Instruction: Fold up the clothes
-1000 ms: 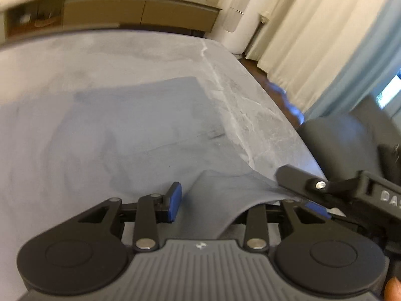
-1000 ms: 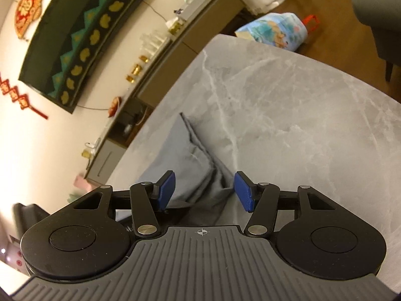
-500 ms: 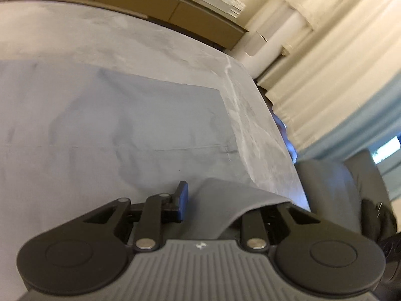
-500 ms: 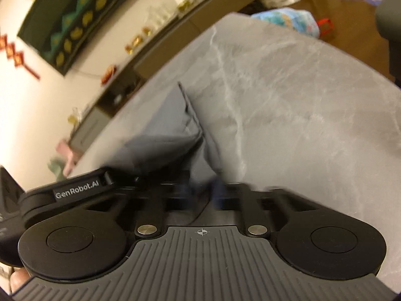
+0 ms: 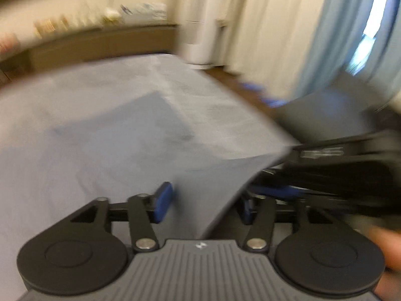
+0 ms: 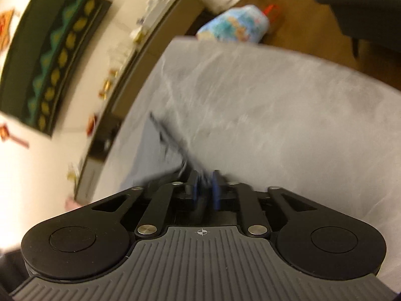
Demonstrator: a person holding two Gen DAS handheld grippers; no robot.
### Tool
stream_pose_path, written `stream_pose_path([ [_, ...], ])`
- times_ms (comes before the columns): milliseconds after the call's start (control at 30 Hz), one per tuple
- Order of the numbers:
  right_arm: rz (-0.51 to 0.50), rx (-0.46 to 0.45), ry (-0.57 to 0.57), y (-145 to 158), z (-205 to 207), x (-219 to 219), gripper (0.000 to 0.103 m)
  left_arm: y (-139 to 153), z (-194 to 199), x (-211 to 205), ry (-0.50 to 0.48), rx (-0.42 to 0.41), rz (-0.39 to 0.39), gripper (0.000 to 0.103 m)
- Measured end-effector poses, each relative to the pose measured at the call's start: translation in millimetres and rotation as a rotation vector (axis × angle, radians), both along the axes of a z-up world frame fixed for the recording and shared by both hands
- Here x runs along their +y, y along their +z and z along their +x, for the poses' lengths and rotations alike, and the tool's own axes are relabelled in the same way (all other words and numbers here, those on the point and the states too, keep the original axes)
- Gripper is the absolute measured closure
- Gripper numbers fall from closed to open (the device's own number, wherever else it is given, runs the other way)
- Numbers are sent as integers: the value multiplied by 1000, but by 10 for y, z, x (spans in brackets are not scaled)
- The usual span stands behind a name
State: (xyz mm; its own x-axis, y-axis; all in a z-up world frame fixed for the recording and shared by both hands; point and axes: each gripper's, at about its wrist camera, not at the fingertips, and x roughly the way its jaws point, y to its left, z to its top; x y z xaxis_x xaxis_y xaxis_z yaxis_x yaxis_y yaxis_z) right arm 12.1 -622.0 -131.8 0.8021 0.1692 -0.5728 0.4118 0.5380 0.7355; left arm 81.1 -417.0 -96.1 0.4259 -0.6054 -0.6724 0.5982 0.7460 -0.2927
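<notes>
A grey garment (image 5: 120, 135) lies flat on the grey marble table (image 5: 213, 105). One flap of it is lifted toward the camera and runs between the fingers of my left gripper (image 5: 204, 207). Those jaws are opening and stand wide, so the blue pads do not press the cloth, which drapes over the right finger. My right gripper (image 6: 206, 192) is nearly shut on the garment's dark edge (image 6: 173, 145), with its jaws starting to open. Its black body (image 5: 345, 168) shows in the left wrist view, at the lifted corner. Both views are motion-blurred.
A long brown sideboard (image 5: 100, 47) and a white cylindrical appliance (image 5: 200, 37) stand beyond the table, with cream and blue curtains (image 5: 288, 37) to the right. A colourful bag (image 6: 235, 25) lies on the wooden floor. A dark chair (image 6: 363, 7) stands near the table's far corner.
My right gripper went from open around the cloth edge to nearly shut on it. My left jaws spread wide apart. The right gripper has come back into the left wrist view.
</notes>
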Motion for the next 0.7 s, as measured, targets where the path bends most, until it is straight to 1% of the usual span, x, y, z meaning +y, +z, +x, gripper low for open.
stream_pose_path([
  [33,-22,-9,-12,52,-26,-31,88,46,-47,149,-28,59,-77,25],
  [67,-49,-21,-27,120,-61,-56,88,63,-130,323,-46,107,-116,13],
  [133,-111,-58,-46,283,-140,-66,88,44,-325,685,-79,152,-116,12],
  [200,-183,-117,-12,471,-188,-5,87,28,-558,1107,-71,118,-65,15],
  [233,-215,-139,51,547,-169,79,87,23,-667,1327,-57,94,-37,16],
  [300,-302,-161,225,660,-69,361,87,39,-779,1881,84,15,9,16],
  [333,-367,-150,317,673,8,566,83,43,-803,2169,163,-9,20,16],
  [367,-432,-139,409,686,85,770,78,29,-766,2459,245,1,8,16],
  [400,-498,-110,481,662,176,957,77,-13,-687,2753,331,19,-7,16],
  [433,-563,-66,533,602,280,1129,76,-72,-580,2968,399,41,-1,17],
  [467,-628,-22,585,542,385,1300,77,-117,-472,3111,443,51,17,20],
  [500,-701,14,604,491,474,1433,77,-119,-394,3210,467,23,35,21],
  [533,-781,40,591,450,547,1530,76,-107,-285,3259,495,13,87,23],
  [567,-837,73,571,437,616,1594,76,-95,-181,3316,520,10,125,24],
  [600,-842,109,545,454,665,1599,76,-83,-96,3404,539,32,111,24],
  [633,-821,131,523,473,693,1585,76,-71,-10,3493,557,55,98,23],
  [667,-813,138,516,489,708,1590,75,-61,67,3578,571,72,90,23],
  [700,-828,143,518,495,714,1619,74,-58,115,3644,570,65,108,23],
])
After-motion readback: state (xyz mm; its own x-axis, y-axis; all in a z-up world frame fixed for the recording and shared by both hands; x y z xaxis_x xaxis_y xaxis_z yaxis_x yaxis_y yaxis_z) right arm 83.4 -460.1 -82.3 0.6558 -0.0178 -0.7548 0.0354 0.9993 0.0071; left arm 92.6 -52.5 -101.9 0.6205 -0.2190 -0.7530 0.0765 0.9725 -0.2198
